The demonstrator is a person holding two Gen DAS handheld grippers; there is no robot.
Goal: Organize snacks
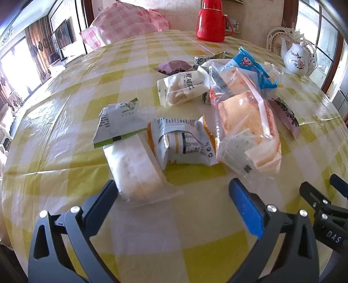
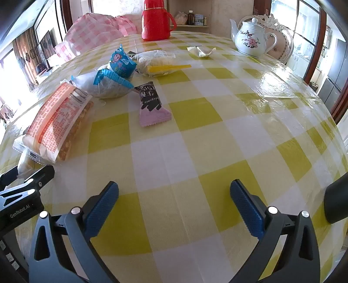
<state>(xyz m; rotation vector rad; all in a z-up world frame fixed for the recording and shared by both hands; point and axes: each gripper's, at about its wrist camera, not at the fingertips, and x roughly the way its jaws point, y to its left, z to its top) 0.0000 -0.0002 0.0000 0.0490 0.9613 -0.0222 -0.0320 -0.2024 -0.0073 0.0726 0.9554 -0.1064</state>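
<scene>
Several wrapped snacks lie in a loose pile on the yellow checked table point(image 1: 65, 152). In the left wrist view my left gripper point(image 1: 174, 191) is open and empty, just short of a clear white packet point(image 1: 137, 169). Beyond it lie a white and orange packet point(image 1: 182, 141), a green and white sachet point(image 1: 119, 122), a large clear bread pack point(image 1: 245, 122) and a blue packet point(image 1: 250, 65). In the right wrist view my right gripper point(image 2: 174, 193) is open and empty over bare cloth. The orange bread pack point(image 2: 56, 122), a pink packet point(image 2: 152, 106) and the blue packet point(image 2: 119, 63) lie ahead to its left.
A red thermos point(image 1: 211, 21) stands at the table's far edge; it also shows in the right wrist view point(image 2: 155, 20). A white floral teapot point(image 2: 250, 39) stands far right, with a crumpled wrapper point(image 2: 201, 51) near it. A pink checked bundle point(image 1: 124, 24) lies far left.
</scene>
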